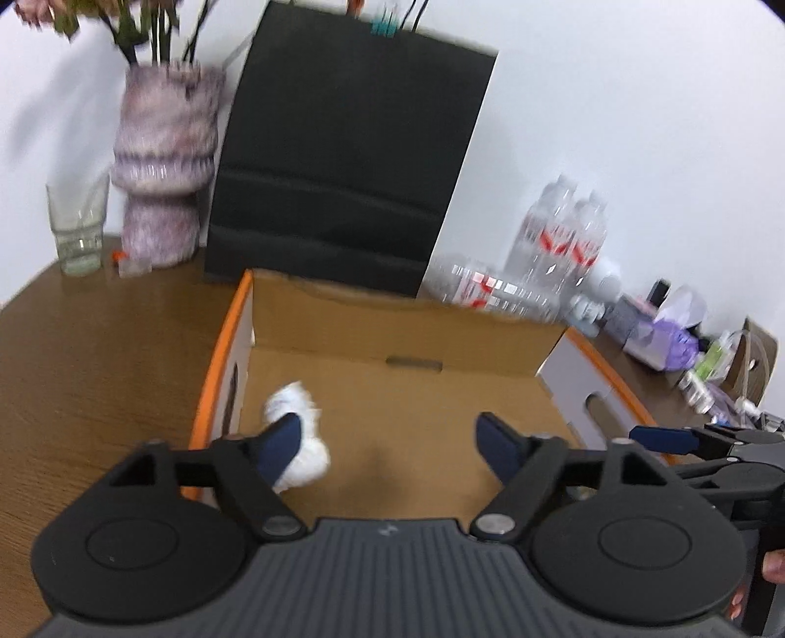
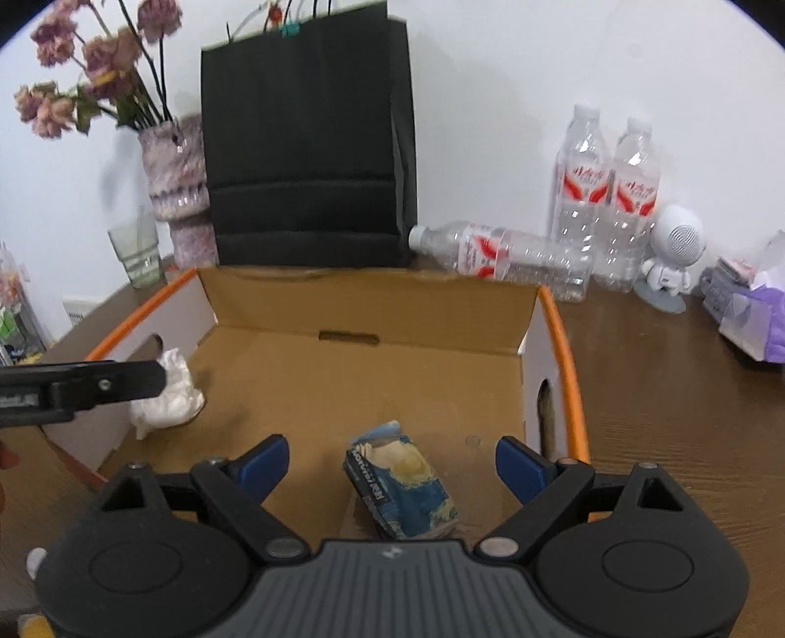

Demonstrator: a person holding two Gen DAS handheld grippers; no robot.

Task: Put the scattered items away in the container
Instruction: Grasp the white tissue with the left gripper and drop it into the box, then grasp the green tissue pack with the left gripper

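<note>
Black bag (image 2: 304, 147), vase (image 2: 176, 172), 3 bottles (image 2: 608, 196).

Motion-blurred vase (image 1: 164, 162), flowers (image 1: 59, 14) cropped

— What sort of place is this?

— A home or a small office corner, I'd say: a brown wood-grain table (image 2: 662, 392) pushed against a plain white wall (image 2: 515, 73).

— What shows it?

— A vase (image 2: 177, 181) of dried pink flowers (image 2: 83, 73), an empty drinking glass (image 2: 137, 255), a black paper bag (image 2: 304, 147) and several water bottles (image 2: 606, 196) (one lying on its side). A small white figurine-shaped speaker (image 2: 672, 255) stands beside them, near a tissue box (image 2: 750, 319) at the table's right edge.
</note>
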